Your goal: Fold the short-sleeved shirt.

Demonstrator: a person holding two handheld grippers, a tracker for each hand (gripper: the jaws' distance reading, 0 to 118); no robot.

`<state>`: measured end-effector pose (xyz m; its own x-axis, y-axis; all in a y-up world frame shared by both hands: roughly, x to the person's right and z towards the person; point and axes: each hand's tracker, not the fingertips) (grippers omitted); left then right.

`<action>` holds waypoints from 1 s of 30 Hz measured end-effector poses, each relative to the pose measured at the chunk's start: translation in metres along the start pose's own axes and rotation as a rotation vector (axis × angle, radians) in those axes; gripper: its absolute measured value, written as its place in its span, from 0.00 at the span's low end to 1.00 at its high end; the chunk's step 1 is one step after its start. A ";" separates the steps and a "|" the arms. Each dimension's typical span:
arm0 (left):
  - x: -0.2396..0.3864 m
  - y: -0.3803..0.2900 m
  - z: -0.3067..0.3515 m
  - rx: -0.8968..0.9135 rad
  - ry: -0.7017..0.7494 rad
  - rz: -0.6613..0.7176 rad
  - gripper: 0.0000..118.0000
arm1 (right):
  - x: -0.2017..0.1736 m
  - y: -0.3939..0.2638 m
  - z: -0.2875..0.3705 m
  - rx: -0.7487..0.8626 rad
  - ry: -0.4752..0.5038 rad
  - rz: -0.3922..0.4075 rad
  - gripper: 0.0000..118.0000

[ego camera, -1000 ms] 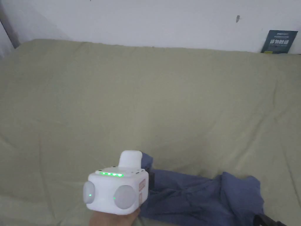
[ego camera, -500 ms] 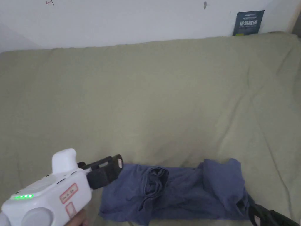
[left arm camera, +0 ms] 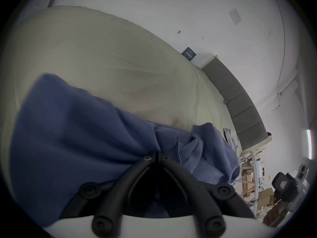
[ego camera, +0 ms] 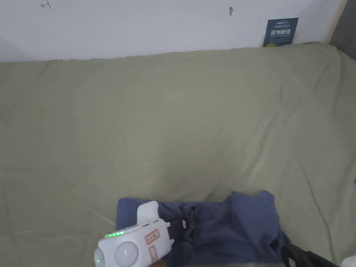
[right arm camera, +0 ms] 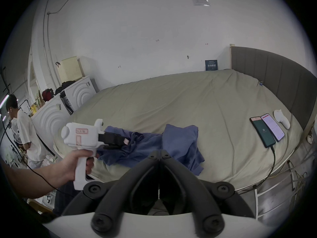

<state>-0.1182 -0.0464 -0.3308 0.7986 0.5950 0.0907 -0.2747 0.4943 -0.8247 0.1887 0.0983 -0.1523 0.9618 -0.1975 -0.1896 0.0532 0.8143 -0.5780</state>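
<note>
The crumpled blue short-sleeved cotton shirt (ego camera: pixel 222 226) lies bunched on the near edge of the bed's olive-green sheet (ego camera: pixel 174 121), and by the look of it the folding has barely begun. No clean crease shows anywhere, just a rumpled heap with one flap thrown over on the right side.

The white pistol-grip left gripper (left arm camera: pixel 156 157) is right down on the cloth. In its own view the black jaws stand pressed together at the tips, with gathered blue folds lying just beyond and to either side of them. Whether a pinch of fabric is caught between those tips I cannot tell, because the tips hide the spot. In the right gripper view the person's hand (right arm camera: pixel 72 162) holds that tool by the handle, with its jaws over the left part of the shirt.

The black right gripper (right arm camera: pixel 159 153) hangs back off the bed edge. Its jaws are pressed together on nothing, and the shirt's turned-over flap lies just past the tips, apart from them.

What is left, as I judge it, is nearly everything: spread the shirt flat, smooth body and sleeves, then make the folds. Two dark smartphones (right arm camera: pixel 267 130) lie side by side well off to the right of the jaws, out of the way.
</note>
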 end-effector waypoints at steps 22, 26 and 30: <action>-0.115 0.011 0.168 0.165 -0.124 0.132 1.00 | -0.004 0.015 -0.001 0.030 0.020 0.022 0.00; -0.186 0.014 0.124 0.034 -0.515 0.489 1.00 | -0.005 0.013 -0.002 0.006 0.005 0.027 0.00; -0.196 0.009 0.078 0.034 -0.683 0.485 1.00 | -0.006 0.015 -0.003 -0.008 -0.014 0.034 0.00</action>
<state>-0.3187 -0.1090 -0.3125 0.0906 0.9942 0.0572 -0.5288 0.0967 -0.8432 0.1829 0.1103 -0.1619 0.9668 -0.1617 -0.1981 0.0181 0.8160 -0.5777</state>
